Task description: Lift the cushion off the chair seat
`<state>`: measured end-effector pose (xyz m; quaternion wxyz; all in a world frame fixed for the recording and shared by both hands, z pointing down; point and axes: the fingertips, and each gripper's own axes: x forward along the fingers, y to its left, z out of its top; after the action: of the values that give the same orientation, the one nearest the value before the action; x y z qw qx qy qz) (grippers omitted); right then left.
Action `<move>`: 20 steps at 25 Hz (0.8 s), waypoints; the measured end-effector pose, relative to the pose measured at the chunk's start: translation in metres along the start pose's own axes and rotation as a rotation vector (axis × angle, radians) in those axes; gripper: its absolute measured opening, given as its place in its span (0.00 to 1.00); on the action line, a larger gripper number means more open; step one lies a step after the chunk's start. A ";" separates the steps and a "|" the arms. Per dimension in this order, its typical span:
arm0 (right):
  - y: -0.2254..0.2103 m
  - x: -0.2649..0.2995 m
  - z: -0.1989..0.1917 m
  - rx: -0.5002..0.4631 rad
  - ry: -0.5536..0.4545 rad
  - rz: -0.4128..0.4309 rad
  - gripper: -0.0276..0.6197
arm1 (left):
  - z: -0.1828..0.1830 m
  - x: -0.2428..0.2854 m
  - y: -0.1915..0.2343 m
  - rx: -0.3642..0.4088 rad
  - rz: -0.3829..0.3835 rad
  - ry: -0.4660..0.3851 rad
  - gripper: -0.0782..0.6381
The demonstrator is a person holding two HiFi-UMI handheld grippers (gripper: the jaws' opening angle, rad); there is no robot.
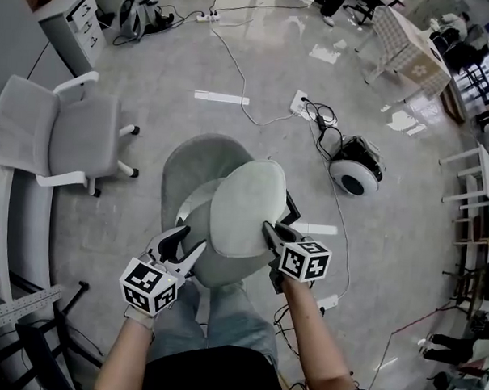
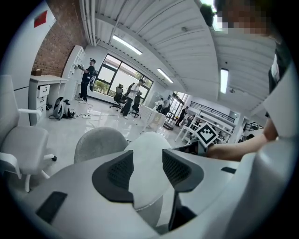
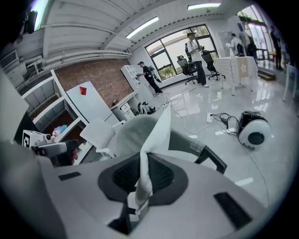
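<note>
— Two grippers on one cushion: which step was this?

— Lift under way, by my reading. Cushion [image 1: 246,206] hung tilted over the chair [image 1: 189,159], its near rim raised above the front edge of the seat. Left gripper [image 1: 186,244] had its jaws fairly wide, pads pressed on the thick near-left rim. Right gripper [image 1: 270,232] was pinched narrow on a thin fold at the near-right rim.

— Next move?

— Judged: raise both together, evenly, until the far rim stands clear of the seat. The thin fold on the right looked likelier to slip.

— Anything not legible?

— Seat was mostly covered by the cushion, so whether the far rim touched the chair could not be told. Underside was hidden in every view. From the head view the pads were masked by the rim, so the grip was read off the gripper views.
</note>
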<state>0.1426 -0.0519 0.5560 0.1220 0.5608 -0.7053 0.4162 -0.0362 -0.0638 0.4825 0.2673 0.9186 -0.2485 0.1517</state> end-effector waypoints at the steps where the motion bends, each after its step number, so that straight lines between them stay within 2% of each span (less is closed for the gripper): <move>1: 0.002 -0.005 0.005 0.002 -0.011 0.003 0.10 | 0.005 0.000 0.000 0.005 -0.003 -0.006 0.38; 20: 0.084 -0.102 0.147 -0.078 -0.263 0.105 0.10 | 0.119 0.003 -0.032 0.107 -0.113 -0.114 0.38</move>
<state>0.1461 -0.0854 0.3614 0.0283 0.5678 -0.7590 0.3172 0.0006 -0.1089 0.3742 0.2113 0.9513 -0.2026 0.0967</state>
